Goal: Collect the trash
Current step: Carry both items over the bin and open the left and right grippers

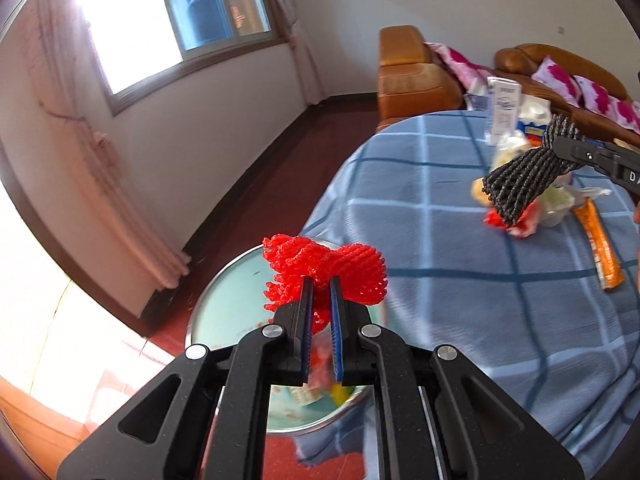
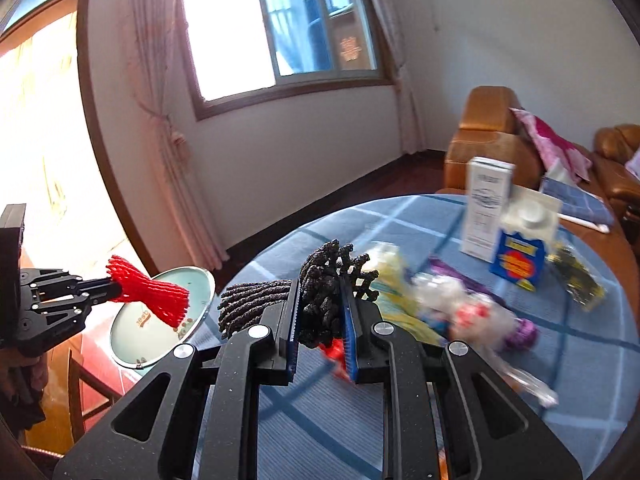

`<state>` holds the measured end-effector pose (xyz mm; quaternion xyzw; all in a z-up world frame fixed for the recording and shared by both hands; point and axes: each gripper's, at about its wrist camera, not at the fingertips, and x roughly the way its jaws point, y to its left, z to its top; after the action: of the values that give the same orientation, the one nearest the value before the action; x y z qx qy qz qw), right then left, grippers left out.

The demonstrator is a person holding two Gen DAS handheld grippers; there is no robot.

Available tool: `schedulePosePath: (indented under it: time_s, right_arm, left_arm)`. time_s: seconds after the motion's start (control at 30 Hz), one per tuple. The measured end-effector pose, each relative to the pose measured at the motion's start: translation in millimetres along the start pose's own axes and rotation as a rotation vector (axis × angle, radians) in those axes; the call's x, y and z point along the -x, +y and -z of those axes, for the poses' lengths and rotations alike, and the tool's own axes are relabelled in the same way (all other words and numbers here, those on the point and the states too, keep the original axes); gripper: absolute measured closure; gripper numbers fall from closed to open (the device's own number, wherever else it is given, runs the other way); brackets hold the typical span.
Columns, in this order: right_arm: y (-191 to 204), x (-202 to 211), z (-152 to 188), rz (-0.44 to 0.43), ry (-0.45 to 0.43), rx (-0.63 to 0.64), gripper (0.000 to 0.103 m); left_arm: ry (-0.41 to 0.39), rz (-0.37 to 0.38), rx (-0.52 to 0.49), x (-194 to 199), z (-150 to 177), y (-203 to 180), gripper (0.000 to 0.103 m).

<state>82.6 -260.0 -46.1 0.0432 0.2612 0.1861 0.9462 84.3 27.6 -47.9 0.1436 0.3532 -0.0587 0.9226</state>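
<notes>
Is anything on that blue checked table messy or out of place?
Yes. Wrappers, a crumpled plastic bag and an orange packet lie strewn across the tablecloth, beside an upright white carton. It looks like litter, not a laid table. Nothing seems spilled or broken.

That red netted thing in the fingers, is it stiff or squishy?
Probably squishy: the red foam net pinches narrow between the left gripper fingers and flares out either side. Likely very light, since it juts out in mid-air without sagging. Its open mesh probably grips well.

Brown sofa (image 1: 416,76), window (image 2: 280,32), curtain (image 2: 168,128)
</notes>
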Motion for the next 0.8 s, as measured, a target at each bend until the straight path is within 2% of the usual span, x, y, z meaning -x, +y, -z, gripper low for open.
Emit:
schedulePosePath:
  time_s: [0.33,0.8]
  right_arm:
    - [45,-62,-13,-0.055,0.066,0.095,0.084]
    - [92,-115,-28,-0.117,0.102,0.172,0.084]
  left_arm:
    - [0.049,-0.124,0.049,-3,25,49,0.095]
    - [0.103,-0.161,0.105,-21,39,73,0.095]
